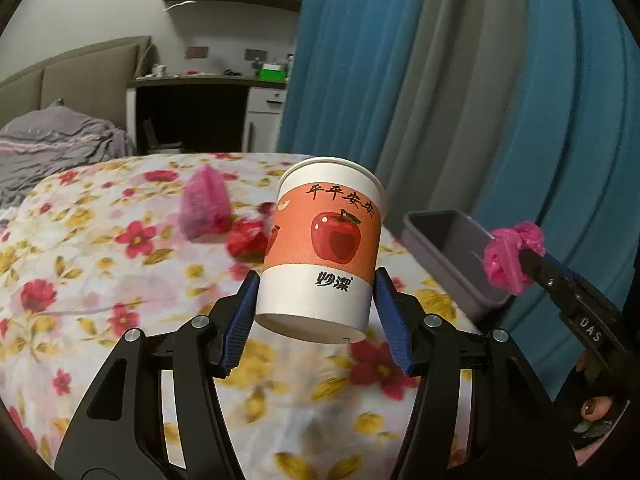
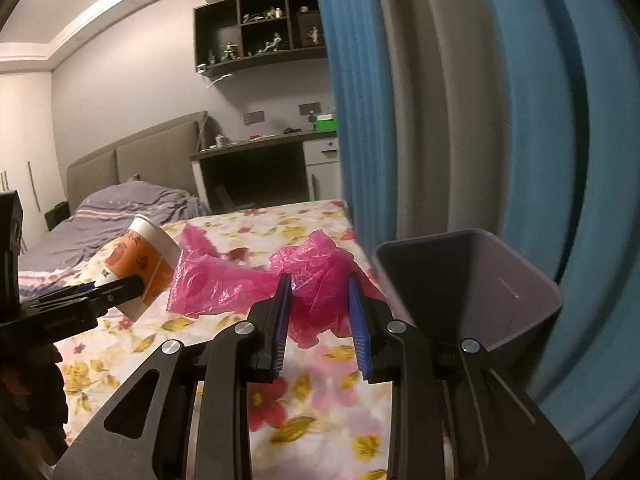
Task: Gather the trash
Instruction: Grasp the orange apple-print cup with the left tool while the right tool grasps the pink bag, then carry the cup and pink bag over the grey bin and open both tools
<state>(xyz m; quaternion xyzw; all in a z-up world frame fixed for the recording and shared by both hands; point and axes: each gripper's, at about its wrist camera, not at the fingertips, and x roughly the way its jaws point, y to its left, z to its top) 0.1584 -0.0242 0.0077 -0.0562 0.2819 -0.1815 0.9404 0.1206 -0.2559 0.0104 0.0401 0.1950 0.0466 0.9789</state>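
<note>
My left gripper (image 1: 316,292) is shut on a paper cup (image 1: 324,248) with an orange band and a red apple print, gripping its lower white part; the cup leans a little above the floral cloth. The right wrist view shows the same cup (image 2: 144,268) tilted in the left gripper (image 2: 120,284). Crumpled pink plastic bag (image 2: 316,288) sits between the blue pads of my right gripper (image 2: 318,304), which is shut on it. From the left wrist view that wad (image 1: 512,258) hangs in the right gripper (image 1: 516,256) beside the grey bin (image 1: 452,256).
The open grey bin (image 2: 472,288) stands at the table's right edge against a blue and grey curtain (image 2: 520,120). Another pink bag (image 1: 204,204) and a red scrap (image 1: 248,236) lie on the floral tablecloth (image 1: 100,280). A bed and a desk are behind.
</note>
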